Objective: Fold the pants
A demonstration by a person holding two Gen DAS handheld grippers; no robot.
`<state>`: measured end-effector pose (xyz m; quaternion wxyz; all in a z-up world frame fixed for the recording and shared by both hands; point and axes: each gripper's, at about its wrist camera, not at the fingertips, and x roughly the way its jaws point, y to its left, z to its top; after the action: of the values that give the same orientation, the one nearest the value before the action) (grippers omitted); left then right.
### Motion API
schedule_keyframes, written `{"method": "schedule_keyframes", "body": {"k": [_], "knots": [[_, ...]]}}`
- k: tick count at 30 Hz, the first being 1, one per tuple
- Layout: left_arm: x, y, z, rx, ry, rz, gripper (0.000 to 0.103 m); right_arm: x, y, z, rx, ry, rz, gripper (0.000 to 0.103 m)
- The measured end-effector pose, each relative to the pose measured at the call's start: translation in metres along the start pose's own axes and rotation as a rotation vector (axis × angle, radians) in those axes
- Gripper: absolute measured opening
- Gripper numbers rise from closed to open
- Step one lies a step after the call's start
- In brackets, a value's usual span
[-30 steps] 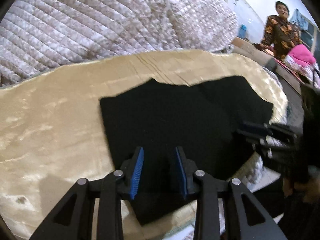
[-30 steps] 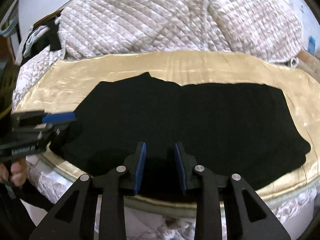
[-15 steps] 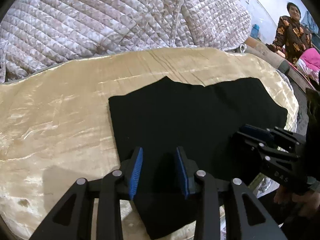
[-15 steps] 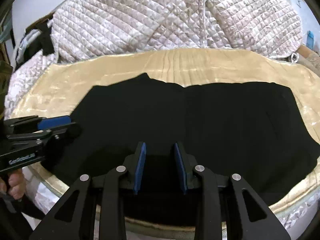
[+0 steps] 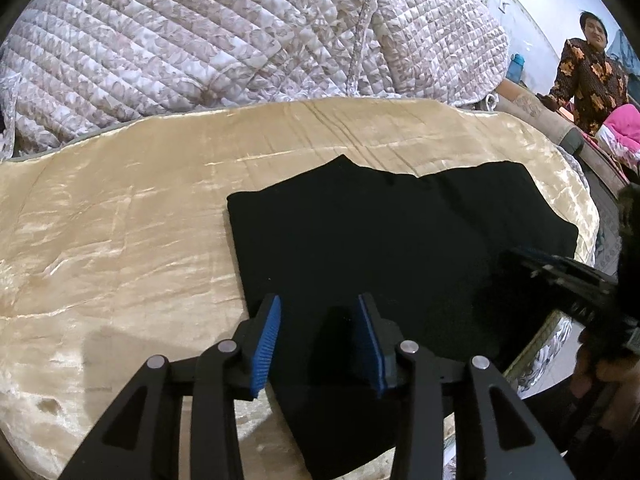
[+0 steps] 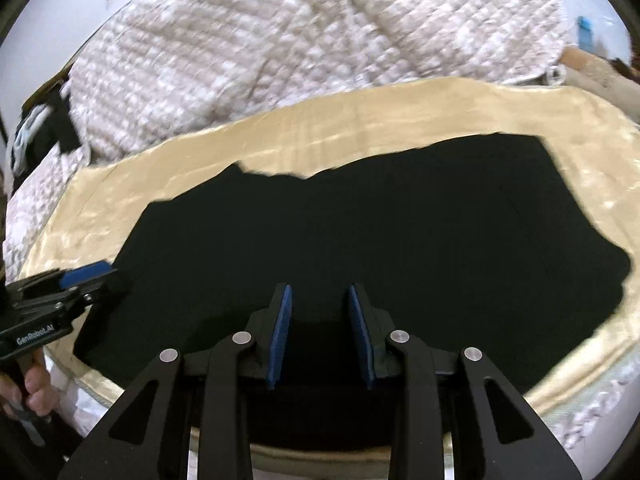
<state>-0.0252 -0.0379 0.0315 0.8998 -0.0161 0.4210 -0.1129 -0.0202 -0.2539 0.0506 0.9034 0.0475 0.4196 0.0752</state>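
Observation:
Black pants [image 5: 380,240] lie flat, folded into a wide rectangle, on a golden blanket [image 5: 120,240]. My left gripper [image 5: 318,300] hovers over their near left edge. Its blue pads are apart and opening, and they press on nothing. In the right wrist view the pants [image 6: 380,232] fill the middle. My right gripper [image 6: 319,288] stands open above their near edge with only cloth below it. The left gripper [image 6: 80,276] shows at the far left by the pants' corner, a hand under it. The right gripper [image 5: 560,276] shows at the right in the left wrist view.
A bulky quilted cover [image 5: 200,40] is piled behind the blanket. A person in a patterned top [image 5: 588,76] stands at the far right beside a pink bundle [image 5: 624,124]. The bed's near edge [image 6: 580,384] runs just under the pants.
The left pads have spread a little wider. The right wrist view has tilted and blurred as that gripper rolled and shifted sideways. The pants lie as before.

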Motion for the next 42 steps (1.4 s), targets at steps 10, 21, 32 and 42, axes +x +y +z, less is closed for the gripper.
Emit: {"method": "schedule_keyframes", "body": {"k": [10, 21, 32, 42], "knots": [[-0.003, -0.002, -0.001, 0.004, -0.008, -0.016, 0.043, -0.067, -0.106, -0.003, 0.431, -0.204, -0.130, 0.053], [-0.001, -0.003, -0.001, 0.006, -0.006, -0.019, 0.043, -0.057, -0.137, -0.026, 0.608, -0.144, -0.157, 0.058], [0.001, -0.003, -0.002, 0.001, -0.005, -0.023, 0.044, -0.051, -0.152, -0.016, 0.692, -0.242, -0.052, 0.062], [-0.006, 0.011, 0.003, -0.043, -0.024, -0.002, 0.044, -0.034, -0.149, 0.009, 0.615, -0.175, -0.061, 0.023]]}}
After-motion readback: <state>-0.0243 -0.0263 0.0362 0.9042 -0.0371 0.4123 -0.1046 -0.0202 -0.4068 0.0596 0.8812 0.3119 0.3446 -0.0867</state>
